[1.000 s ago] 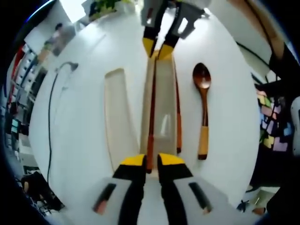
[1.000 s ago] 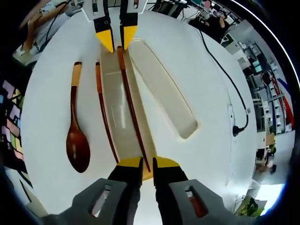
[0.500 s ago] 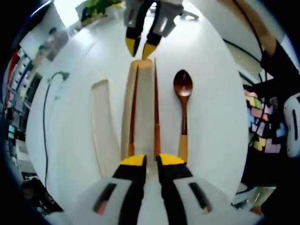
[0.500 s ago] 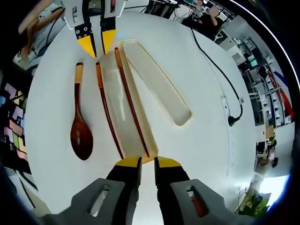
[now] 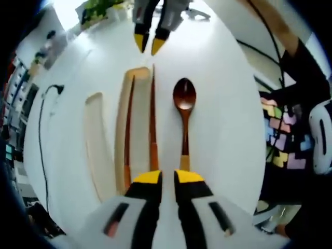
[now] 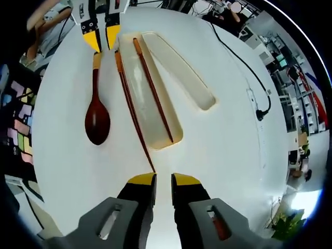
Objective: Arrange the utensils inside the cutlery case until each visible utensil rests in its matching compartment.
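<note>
A pale cutlery case (image 5: pixel 139 104) (image 6: pixel 155 111) lies lengthwise on the white table, with a second pale tray (image 5: pixel 93 140) (image 6: pixel 179 65) beside it. One dark red chopstick (image 5: pixel 127 129) (image 6: pixel 153 85) rests inside the case. The other chopstick (image 5: pixel 153 119) (image 6: pixel 130 106) runs along the case's rim, its tip on the table past the case end. A brown wooden spoon (image 5: pixel 184 98) (image 6: pixel 97 116) lies on the table beside them. My left gripper (image 5: pixel 168 179) (image 6: pixel 102 37) stands at the spoon's handle end, its jaws a narrow gap apart and empty. My right gripper (image 6: pixel 164 181) (image 5: pixel 148 44) stands off the opposite end, likewise empty.
A black cable (image 5: pixel 44 119) (image 6: pixel 244 62) runs over the table (image 5: pixel 228 104) to a plug (image 6: pixel 263 111). Coloured blocks (image 5: pixel 282 140) (image 6: pixel 21 129) lie past the table edge. A person's dark sleeve (image 5: pixel 306 67) shows there too.
A second ago both grippers held one chopstick by its ends over the case. It now lies in the case, and both grippers have backed away; the left one has shifted towards the spoon handle.
</note>
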